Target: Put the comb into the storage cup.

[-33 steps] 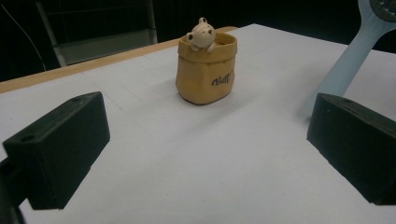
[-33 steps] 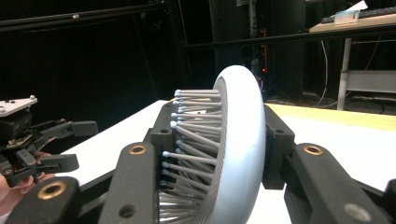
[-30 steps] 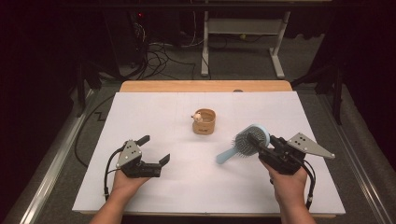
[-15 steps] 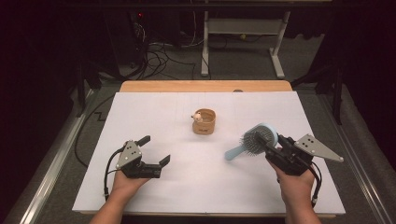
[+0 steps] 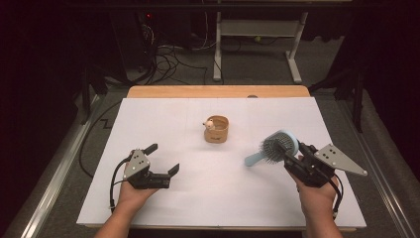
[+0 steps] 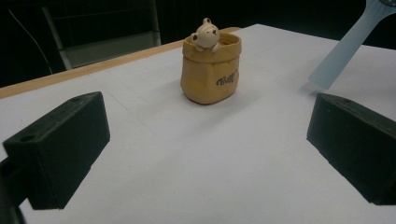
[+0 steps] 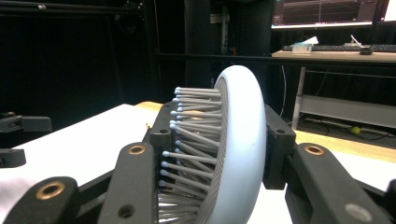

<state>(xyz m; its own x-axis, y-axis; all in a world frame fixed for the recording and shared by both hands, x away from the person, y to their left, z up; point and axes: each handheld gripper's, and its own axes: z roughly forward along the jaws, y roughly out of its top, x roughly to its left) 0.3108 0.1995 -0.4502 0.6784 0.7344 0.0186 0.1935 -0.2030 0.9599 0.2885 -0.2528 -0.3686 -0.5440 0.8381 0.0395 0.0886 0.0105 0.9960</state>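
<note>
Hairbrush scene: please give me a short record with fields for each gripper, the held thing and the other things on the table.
right gripper: shut on the hairbrush
hairbrush: light blue, clamped at its head, handle pointing toward the table's middle
left gripper: open, nothing between the jaws
holder: tan, small bear figure at its rim, upright mid-table
table: white top

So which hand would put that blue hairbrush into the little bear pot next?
The right, probably. The right gripper is already shut on the hairbrush, gripping its head with the handle pointing toward the pot. The left gripper sits open and empty on the white table.
</note>
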